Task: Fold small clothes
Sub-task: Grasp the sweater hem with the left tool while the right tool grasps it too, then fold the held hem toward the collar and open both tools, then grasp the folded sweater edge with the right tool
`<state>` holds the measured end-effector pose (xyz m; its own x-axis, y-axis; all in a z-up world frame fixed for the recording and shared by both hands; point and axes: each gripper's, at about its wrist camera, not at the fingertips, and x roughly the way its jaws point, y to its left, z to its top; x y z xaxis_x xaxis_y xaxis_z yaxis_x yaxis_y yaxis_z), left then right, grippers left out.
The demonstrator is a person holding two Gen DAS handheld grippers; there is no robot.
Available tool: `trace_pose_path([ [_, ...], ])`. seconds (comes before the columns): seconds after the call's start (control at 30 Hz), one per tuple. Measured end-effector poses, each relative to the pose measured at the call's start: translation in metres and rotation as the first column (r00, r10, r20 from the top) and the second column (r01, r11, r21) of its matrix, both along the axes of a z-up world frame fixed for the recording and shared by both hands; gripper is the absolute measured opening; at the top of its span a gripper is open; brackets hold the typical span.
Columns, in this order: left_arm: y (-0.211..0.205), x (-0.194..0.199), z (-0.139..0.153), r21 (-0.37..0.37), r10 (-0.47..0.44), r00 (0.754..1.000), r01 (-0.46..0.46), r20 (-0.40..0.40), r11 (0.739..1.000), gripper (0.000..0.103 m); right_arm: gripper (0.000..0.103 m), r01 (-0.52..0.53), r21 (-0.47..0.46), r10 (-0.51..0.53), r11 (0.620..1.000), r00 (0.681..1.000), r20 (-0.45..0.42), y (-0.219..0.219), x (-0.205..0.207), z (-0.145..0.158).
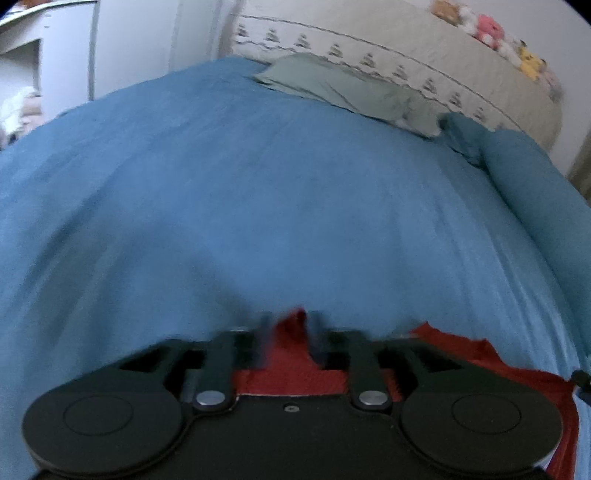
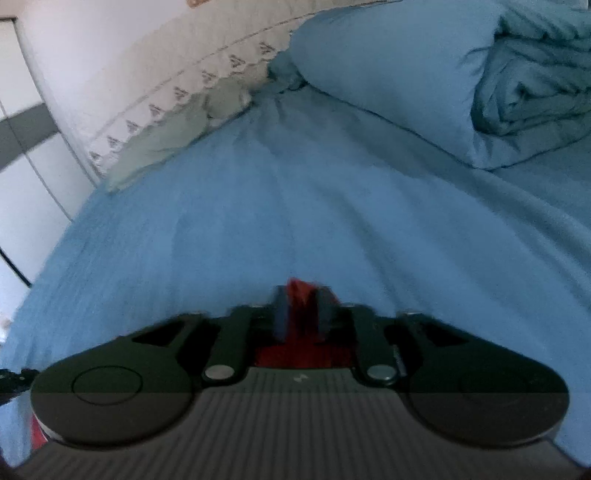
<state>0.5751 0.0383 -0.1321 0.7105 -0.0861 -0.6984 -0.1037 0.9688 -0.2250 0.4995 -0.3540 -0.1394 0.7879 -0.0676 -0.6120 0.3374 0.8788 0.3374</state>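
A red garment [image 1: 454, 350] hangs below my left gripper [image 1: 290, 332], over the blue bed sheet [image 1: 258, 184]. The left fingers are close together, with a red fold pinched between them. The cloth spreads out to the right and runs under the gripper body. In the right wrist view, my right gripper [image 2: 301, 306] is shut on another part of the red garment [image 2: 299, 295], with red cloth bunched between its fingers. Most of the garment is hidden under both gripper bodies. Both views are blurred.
A grey-green pillow [image 1: 343, 92] lies at the far side of the bed against a beige embroidered headboard [image 1: 406, 55]. A blue pillow [image 2: 388, 66] and a rolled blue duvet [image 2: 535, 74] lie at the right. Plush toys [image 1: 491, 29] sit on the headboard.
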Motion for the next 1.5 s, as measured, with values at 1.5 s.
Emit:
trace_pose_path([
  [1.5, -0.041, -0.218, -0.042, 0.127, -0.198, 0.977, 0.207, -0.084, 0.97, 0.103, 0.103, -0.01, 0.034, 0.011, 0.999, 0.999, -0.04, 0.062, -0.249, -0.044],
])
